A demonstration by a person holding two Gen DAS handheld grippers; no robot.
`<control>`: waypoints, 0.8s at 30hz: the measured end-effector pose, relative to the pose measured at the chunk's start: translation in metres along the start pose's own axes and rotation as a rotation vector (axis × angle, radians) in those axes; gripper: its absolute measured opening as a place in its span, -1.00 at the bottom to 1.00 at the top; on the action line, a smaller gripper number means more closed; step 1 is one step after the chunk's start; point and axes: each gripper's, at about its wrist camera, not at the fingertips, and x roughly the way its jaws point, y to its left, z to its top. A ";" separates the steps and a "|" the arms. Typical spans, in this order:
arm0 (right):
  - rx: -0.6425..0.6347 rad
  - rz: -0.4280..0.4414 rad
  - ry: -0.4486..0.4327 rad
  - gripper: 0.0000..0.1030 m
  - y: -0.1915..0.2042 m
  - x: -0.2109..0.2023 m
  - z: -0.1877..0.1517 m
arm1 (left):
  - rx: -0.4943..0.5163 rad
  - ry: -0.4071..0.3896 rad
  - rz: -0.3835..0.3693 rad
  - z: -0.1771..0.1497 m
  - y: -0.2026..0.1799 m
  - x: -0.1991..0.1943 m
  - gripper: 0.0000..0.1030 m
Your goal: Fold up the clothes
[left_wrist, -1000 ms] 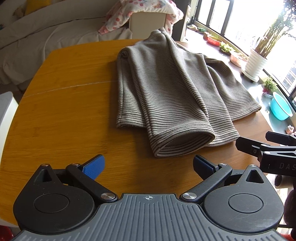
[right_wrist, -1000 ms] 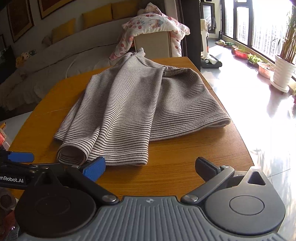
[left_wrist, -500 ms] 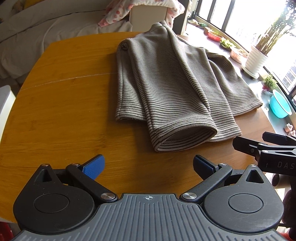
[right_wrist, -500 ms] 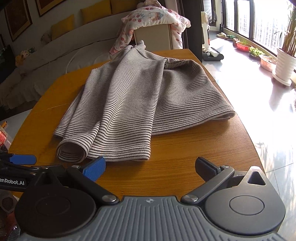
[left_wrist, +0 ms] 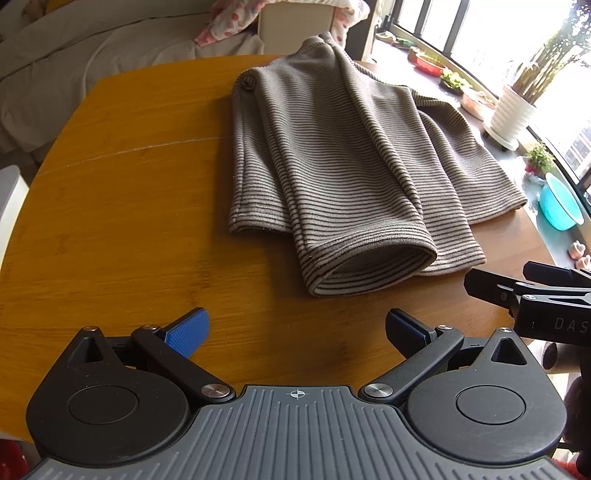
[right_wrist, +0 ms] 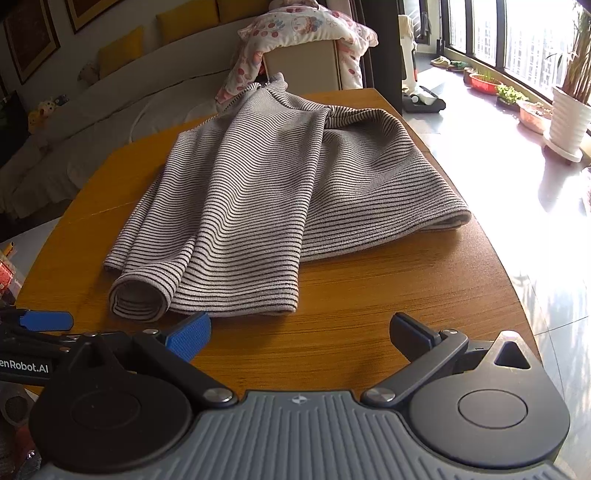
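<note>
- Both grippers are spread wide and holding nothing. Left gripper (left_wrist: 297, 326) sits at the bottom middle of its own view, blue pads apart, hovering over bare wood.
- Right gripper (right_wrist: 299, 330) is the same story in its view: jaws wide apart, bottom middle of the frame, nothing between them.
- Striped sweater (left_wrist: 340, 166) lies partly folded on the counter (left_wrist: 122, 206), taking up the centre and upper right of the left wrist view. It's grey-brown with thin dark stripes.
- One sleeve is folded across the body, and its open cuff (left_wrist: 373, 266) points toward me, just above the left gripper and apart from it.
- In the right wrist view that same cuff (right_wrist: 138, 299) sits at the lower left, just beside my left-hand blue pad (right_wrist: 188, 334). I can't tell if they touch.
- Sweater hem runs across the middle of the right view, with the far corner reaching close to the counter's right edge.
- Each gripper peeks into the other's view: the right one at the right edge of the left view, the left one at the left edge of the right view.
- Background stuff: a white sofa (right_wrist: 110, 110) upper left, a floral blanket (right_wrist: 295, 26) draped over a box at top centre, a white plant pot (right_wrist: 569, 118) by the windows at the right, and a teal basin (left_wrist: 559, 203) at the right edge of the left view.
</note>
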 end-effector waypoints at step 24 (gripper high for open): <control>0.015 0.005 0.018 1.00 -0.001 0.006 0.001 | 0.002 0.016 -0.009 -0.004 0.001 -0.001 1.00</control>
